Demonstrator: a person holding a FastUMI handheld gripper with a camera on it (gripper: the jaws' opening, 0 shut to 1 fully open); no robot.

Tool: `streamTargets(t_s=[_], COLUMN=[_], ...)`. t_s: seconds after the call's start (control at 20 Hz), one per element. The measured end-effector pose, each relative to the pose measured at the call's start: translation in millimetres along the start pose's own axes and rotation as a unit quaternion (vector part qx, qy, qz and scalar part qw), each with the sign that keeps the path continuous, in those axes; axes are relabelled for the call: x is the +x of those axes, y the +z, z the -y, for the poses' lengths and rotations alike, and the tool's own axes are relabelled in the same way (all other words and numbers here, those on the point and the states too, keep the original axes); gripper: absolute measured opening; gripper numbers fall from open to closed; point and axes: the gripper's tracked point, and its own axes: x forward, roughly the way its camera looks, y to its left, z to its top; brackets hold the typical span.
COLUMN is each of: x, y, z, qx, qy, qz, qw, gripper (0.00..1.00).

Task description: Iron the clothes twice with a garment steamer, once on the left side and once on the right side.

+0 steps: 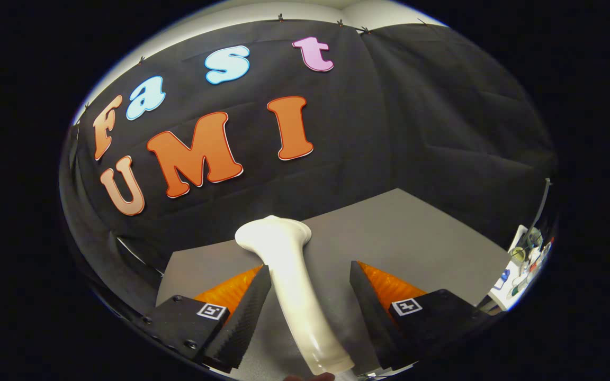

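A white garment steamer (289, 275) lies between my fingers, its handle running back toward me and its wide head (273, 233) just beyond the fingertips, over the grey table top (416, 238). My gripper (310, 267) is open around the handle. The left finger (254, 301) touches the steamer's side. The right finger (366, 301) stands apart from it, with a gap of table showing between them. Something small, perhaps a fingertip (313, 377), shows at the handle's near end.
The grey table top runs ahead to the black cloth wall (416, 132). Off the table's right side stands a white surface with several small items (522, 262) and a thin dark pole (540, 206).
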Motion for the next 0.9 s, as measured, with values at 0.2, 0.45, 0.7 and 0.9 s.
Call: streamTargets(t_s=[0.2,0.45,0.7,0.9], x=[18.0,17.6,5.3,-27.3], y=[-29.2,-34.2,-30.1,4.2], z=[0.8,-5.1,-4.8,1.4], qx=[-0.033,-0.065,-0.07,-0.059], qy=[-0.008,-0.016,-0.018,-0.044], qz=[-0.04,-0.053,-0.031,0.079], qw=[0.999,0.996,0.997,0.994], gripper=[0.97,0.67,0.54,0.53])
